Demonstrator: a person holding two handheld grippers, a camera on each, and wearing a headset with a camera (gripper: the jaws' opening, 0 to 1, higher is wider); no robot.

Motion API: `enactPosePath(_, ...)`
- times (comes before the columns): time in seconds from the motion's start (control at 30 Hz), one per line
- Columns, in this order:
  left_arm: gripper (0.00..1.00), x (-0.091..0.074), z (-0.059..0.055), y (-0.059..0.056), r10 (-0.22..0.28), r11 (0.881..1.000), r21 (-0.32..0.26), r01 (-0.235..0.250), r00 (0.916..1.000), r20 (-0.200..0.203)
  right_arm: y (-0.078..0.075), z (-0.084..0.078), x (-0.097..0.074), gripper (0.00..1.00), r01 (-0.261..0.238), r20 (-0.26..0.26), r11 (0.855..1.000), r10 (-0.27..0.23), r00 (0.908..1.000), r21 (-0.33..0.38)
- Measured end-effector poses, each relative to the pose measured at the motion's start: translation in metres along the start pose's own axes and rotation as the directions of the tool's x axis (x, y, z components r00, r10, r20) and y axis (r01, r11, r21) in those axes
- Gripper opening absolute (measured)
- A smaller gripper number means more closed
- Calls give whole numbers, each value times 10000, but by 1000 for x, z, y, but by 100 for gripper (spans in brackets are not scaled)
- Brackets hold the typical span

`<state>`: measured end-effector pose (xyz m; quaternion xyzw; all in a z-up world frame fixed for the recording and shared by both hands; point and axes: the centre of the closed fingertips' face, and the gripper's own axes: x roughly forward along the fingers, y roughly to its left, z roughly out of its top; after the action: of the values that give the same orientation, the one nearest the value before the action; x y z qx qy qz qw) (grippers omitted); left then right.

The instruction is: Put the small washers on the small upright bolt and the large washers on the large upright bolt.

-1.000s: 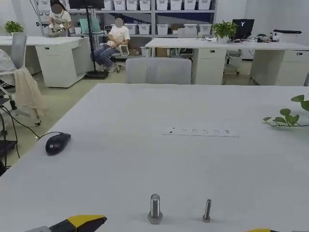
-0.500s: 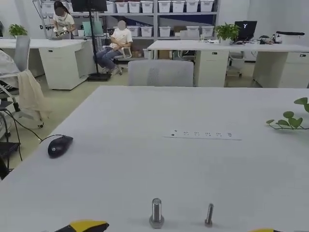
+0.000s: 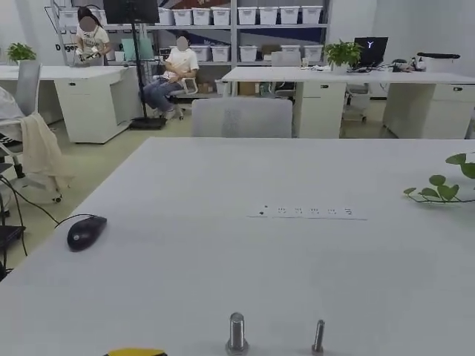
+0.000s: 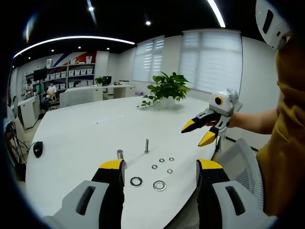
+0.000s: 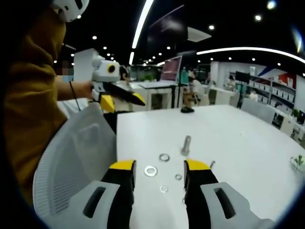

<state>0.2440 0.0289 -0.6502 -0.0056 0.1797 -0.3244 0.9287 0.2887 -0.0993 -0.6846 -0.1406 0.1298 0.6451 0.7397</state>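
Two bolts stand upright on the white table: a large bolt [image 3: 237,334] and, to its right, a small bolt [image 3: 318,336]. In the left gripper view, two large washers [image 4: 136,181] and several small washers [image 4: 162,160] lie flat in front of the large bolt [image 4: 120,153] and small bolt [image 4: 147,145]. My left gripper [image 4: 161,167] hovers open and empty short of the washers. My right gripper [image 5: 159,167] is open and empty above a large washer [image 5: 150,171], near the large bolt [image 5: 186,144]. A gripper's yellow tip [image 3: 133,352] peeks in at the head view's bottom edge.
A black mouse [image 3: 86,231] lies at the table's left. A flush socket strip [image 3: 306,212] sits mid-table and a trailing plant [image 3: 445,182] at the right edge. A grey chair [image 3: 241,117] stands at the far side. A mesh chair back [image 5: 76,157] is near the table's front edge.
The head camera has shifted a little. The yellow gripper tip at the lower left has sunk almost out of the head view. The bolts have not moved.
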Motion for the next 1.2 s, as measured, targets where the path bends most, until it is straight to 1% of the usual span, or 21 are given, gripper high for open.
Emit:
enactPosePath(0.13, 60, 0, -1, 0, -12, 10000, -32, 13, 10000, 20, 0, -3, -1, 42, 108, -179, 9999, -106, 9998, 89)
enactPosePath(0.23, 60, 0, -2, -1, -42, 9999, -114, 42, 10000, 40, 2, -5, 0, 42, 76, -221, 9999, -73, 9997, 148)
enactPosePath(0.5, 60, -1, -5, 3, 30, 9998, -192, -29, 10000, 25, 4, -5, 7, 42, -68, -373, 9999, 72, 9993, 121)
enactPosePath(0.67, 60, 0, -5, 4, 71, 9997, -250, -69, 9999, 83, 1, -6, 7, 42, -65, -420, 9999, 70, 9991, 126)
enactPosePath(0.77, 60, 1, -6, 5, 83, 9995, -307, -82, 10000, 33, -1, -8, 7, 41, -73, -464, 9998, 80, 9989, 163)
enactPosePath(1.03, 60, 3, -7, 6, 166, 9990, -419, -165, 9999, 32, -6, -3, 10, 41, -63, -375, 9999, 67, 9993, 103)
enactPosePath(1.2, 60, 3, -8, 6, 185, 9987, -484, -182, 9998, 63, -6, -3, 11, 41, -93, -409, 9999, 97, 9991, 109)
